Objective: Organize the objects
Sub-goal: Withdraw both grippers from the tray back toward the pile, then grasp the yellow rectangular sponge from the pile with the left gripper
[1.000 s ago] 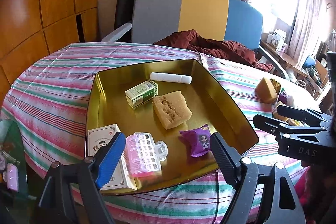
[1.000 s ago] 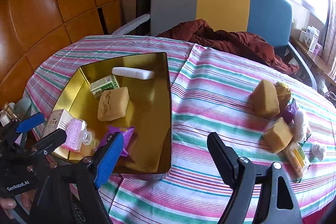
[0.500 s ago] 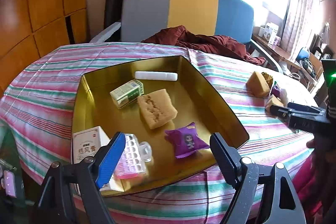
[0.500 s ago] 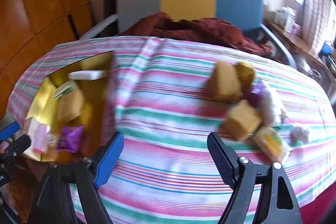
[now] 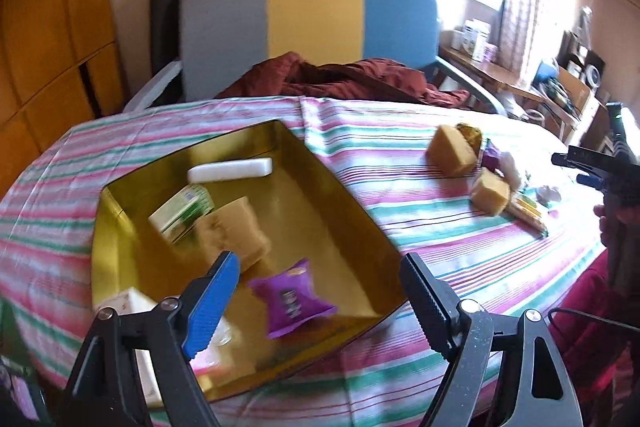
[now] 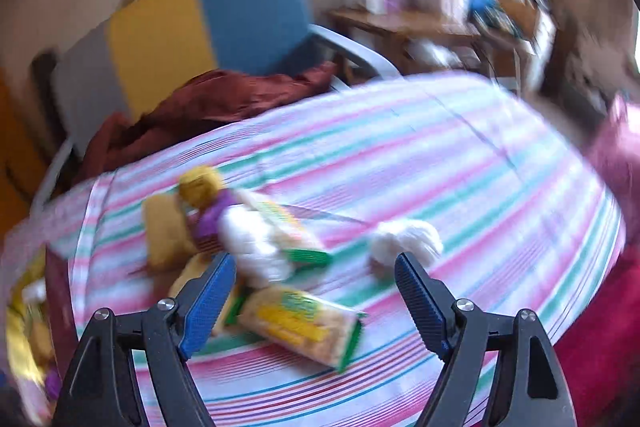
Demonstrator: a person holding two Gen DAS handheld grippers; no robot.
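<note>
Both grippers are held wide, nothing gripped — left gripper (image 5: 316, 287) over the gold tray's (image 5: 352, 203) near rim, right gripper (image 6: 314, 289) above a snack packet (image 6: 296, 323) amid the right-hand clutter; bare striped tablecloth (image 5: 400, 223) lies between.

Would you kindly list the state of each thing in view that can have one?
left gripper: open, holding nothing
right gripper: open, holding nothing
gold tray: partly filled
purple packet: lying in the tray, sealed
white bar: lying flat in the tray
green and yellow snack pack: on the striped tablecloth, outside the tray
red cloth: crumpled on the chair
</note>
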